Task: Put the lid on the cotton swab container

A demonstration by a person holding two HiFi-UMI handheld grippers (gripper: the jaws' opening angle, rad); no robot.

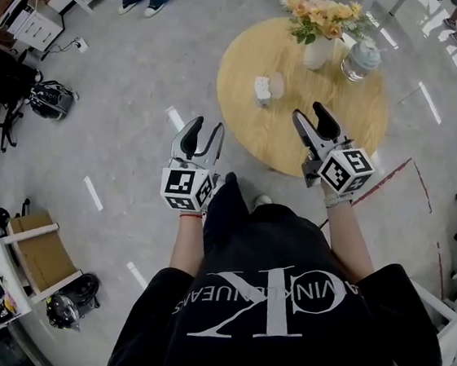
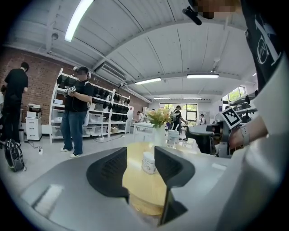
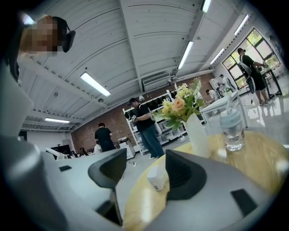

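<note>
**Asker:** What is worrying you from where you're standing?

**Me:** Round wooden table (image 1: 299,141) is sitting ahead of me, and I'm using the flower vase (image 1: 317,50) on it as my marker. Going from the left, my left gripper (image 1: 207,128) is hanging wide and empty over the floor, well short of the vase. The cotton swab container (image 1: 262,90) is standing left of the vase, nearer me. It's looking small and light, so I'm judging that a jaw coming in off-line could tip it or shove it along. My right gripper (image 1: 309,112) is gaping too, with nothing in it, on my side of the vase.

**Asker:** And what are you failing to see?

**Me:** What I'm taking for the lid (image 1: 277,84) is only showing as a pale disc just beside the container, on its vase side. Neither gripper view is showing it clearly. I'm also not seeing whether the container is standing open.
</note>
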